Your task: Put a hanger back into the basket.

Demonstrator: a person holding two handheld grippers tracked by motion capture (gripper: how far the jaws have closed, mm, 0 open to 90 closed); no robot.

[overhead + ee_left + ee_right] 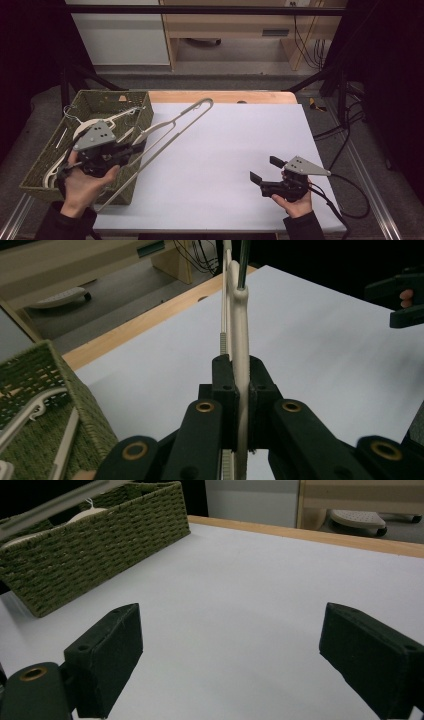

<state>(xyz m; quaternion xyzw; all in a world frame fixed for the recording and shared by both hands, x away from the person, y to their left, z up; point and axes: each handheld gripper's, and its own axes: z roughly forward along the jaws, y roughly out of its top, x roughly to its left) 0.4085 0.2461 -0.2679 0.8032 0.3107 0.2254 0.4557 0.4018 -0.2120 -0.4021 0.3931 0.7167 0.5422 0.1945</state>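
left gripper (131, 149) clamped on cream hanger (172, 126) beside green basket (45, 155); right gripper (264, 171) agape over white table (225, 150)

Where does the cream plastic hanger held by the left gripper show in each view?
High view: cream plastic hanger runs diagonally from the green woven basket toward top centre.
Left gripper view: hanger upright at centre, clamped between the jaws.
Right gripper view: I can't pick it out.
Shared landmark: the basket.

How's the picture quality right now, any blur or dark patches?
High view: dim, black at both sides, hanger and basket readable. Left gripper view: jaws sharp, table streaked with blur. Right gripper view: evenly lit, basket crisp, near jaws soft.
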